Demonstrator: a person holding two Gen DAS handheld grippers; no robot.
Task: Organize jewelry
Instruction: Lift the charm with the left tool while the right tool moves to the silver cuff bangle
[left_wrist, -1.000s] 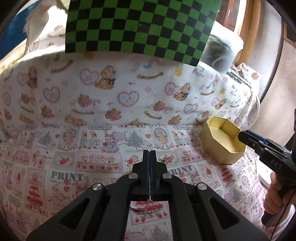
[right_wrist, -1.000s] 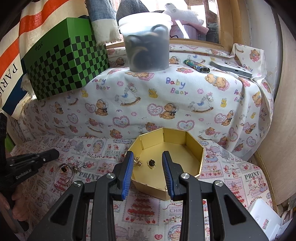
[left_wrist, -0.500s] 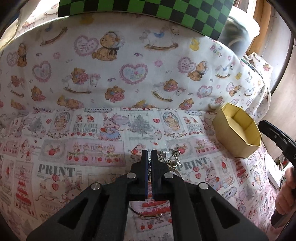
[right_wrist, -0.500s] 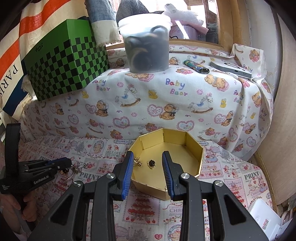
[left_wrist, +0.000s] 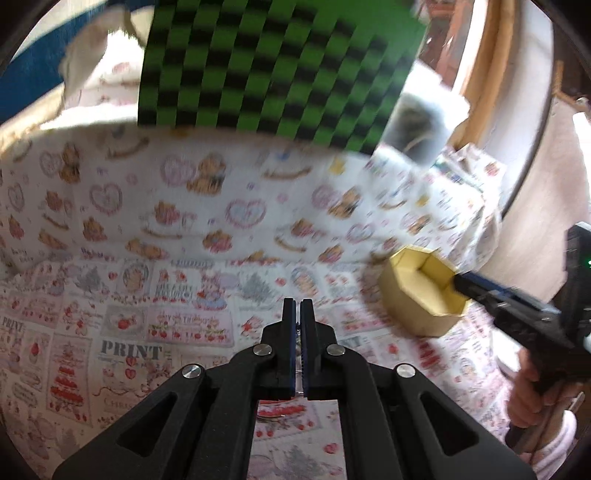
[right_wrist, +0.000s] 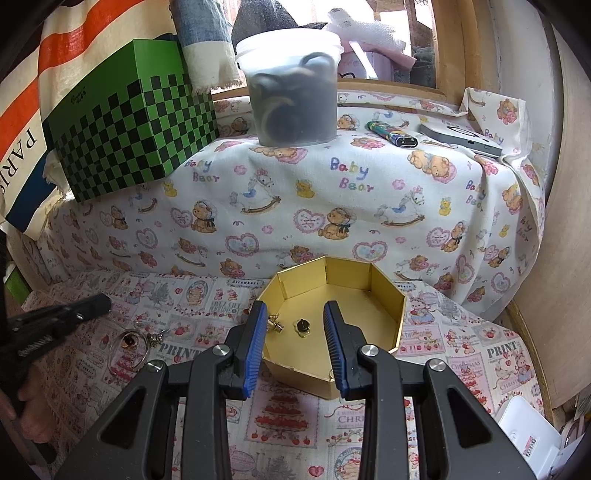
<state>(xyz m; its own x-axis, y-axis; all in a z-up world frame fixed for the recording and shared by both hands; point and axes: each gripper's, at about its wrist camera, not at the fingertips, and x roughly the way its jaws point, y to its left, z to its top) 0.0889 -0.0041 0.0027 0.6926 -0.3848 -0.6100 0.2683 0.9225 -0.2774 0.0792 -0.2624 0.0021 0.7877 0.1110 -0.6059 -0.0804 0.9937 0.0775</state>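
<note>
A gold octagonal box (right_wrist: 334, 325) sits on the printed cloth and also shows in the left wrist view (left_wrist: 424, 291). It holds a small gold earring (right_wrist: 275, 323) and a dark stud (right_wrist: 302, 326). My right gripper (right_wrist: 295, 325) is open and empty, fingers over the box's near rim. A ring bangle with charms (right_wrist: 129, 349) lies on the cloth at left. My left gripper (left_wrist: 297, 308) is shut, raised above the cloth; its fingers (right_wrist: 88, 308) hover above the bangle. Nothing shows clearly between its pads.
A green checkered box (right_wrist: 125, 125), a plastic tub (right_wrist: 291, 88), a lighter (right_wrist: 391, 134) and a phone (right_wrist: 461, 140) stand on the raised cloth-covered ledge behind. A white object (right_wrist: 528, 432) lies at front right. A wooden wall runs along the right.
My left gripper dipped toward the bangle, then lifted and tilted up; its view is now blurred. The bangle still lies on the cloth. The right gripper has not moved.
</note>
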